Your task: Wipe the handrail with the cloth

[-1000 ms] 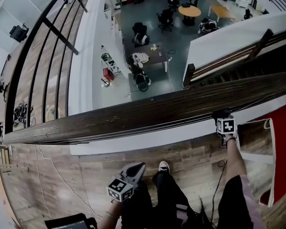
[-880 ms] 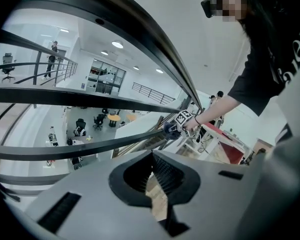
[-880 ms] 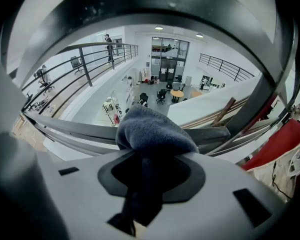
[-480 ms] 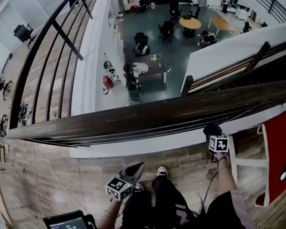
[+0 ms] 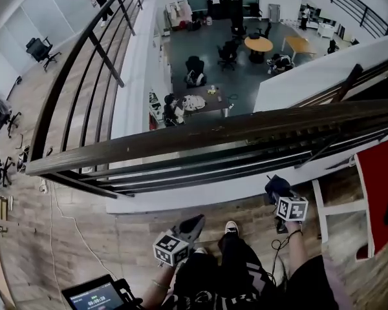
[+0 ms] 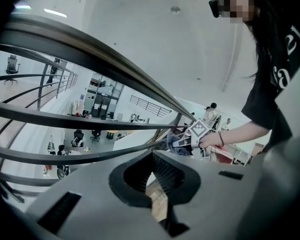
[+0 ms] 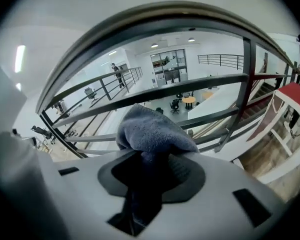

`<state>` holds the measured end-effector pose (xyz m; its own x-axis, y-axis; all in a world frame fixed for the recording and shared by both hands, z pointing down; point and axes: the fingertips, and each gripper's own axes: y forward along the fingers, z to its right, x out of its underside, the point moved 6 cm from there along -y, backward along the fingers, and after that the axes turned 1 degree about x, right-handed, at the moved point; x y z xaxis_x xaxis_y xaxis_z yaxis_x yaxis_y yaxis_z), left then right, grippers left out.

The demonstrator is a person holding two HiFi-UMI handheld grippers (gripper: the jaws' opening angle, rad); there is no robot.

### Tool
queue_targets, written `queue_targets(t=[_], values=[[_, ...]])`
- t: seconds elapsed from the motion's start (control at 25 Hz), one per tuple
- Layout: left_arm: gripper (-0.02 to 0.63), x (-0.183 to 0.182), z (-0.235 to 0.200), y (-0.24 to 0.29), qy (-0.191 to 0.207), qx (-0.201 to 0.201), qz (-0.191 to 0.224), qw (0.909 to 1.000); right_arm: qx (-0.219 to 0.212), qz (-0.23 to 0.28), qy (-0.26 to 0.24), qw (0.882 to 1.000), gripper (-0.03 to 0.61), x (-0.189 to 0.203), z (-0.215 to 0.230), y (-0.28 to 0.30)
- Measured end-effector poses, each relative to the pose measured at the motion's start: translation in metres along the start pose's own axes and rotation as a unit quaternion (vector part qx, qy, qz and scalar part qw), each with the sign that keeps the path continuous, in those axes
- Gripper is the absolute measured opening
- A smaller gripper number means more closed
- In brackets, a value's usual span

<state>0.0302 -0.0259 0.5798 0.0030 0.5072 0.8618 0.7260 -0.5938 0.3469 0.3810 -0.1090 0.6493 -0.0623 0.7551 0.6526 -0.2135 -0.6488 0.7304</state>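
- The grey cloth is clamped in the right gripper, just near of the wooden handrail.
- The left gripper is held nearer, leftward, jaws pressed together on nothing.

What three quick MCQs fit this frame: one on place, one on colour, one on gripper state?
1. Where is the right gripper relative to the handrail?
A. Pressed on top of it
B. Lower than it, on the near side, apart from it
C. Hooked over its far side

2. What colour is the cloth?
A. Red
B. White
C. Blue-grey

3. What state is the left gripper in?
A. Jaws together, nothing between them
B. Clamped on the cloth
C. Jaws wide apart

Key:
1 B: the head view shows it beneath the rail with a gap.
2 C: the right gripper view shows blue-grey pile clamped in those jaws.
3 A: the left gripper view shows the tips meeting on nothing.
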Motion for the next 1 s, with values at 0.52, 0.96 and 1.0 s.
queue_targets(t=[0.52,0.96,1.0], values=[[0.000,-0.003,0.026,-0.151,0.032,0.030,0.040,0.9983,-0.066,0.069,0.075,0.993,0.103,0.069,-0.199,-0.133],[0.000,0.010,0.039,-0.171,0.035,0.051,0.048,0.9969,-0.063,0.098,0.065,0.991,0.103,0.086,-0.240,-0.163],[0.000,0.009,0.039,-0.171,0.038,0.053,0.050,0.9967,-0.061,0.101,0.066,0.991,0.103,0.086,-0.241,-0.165]])
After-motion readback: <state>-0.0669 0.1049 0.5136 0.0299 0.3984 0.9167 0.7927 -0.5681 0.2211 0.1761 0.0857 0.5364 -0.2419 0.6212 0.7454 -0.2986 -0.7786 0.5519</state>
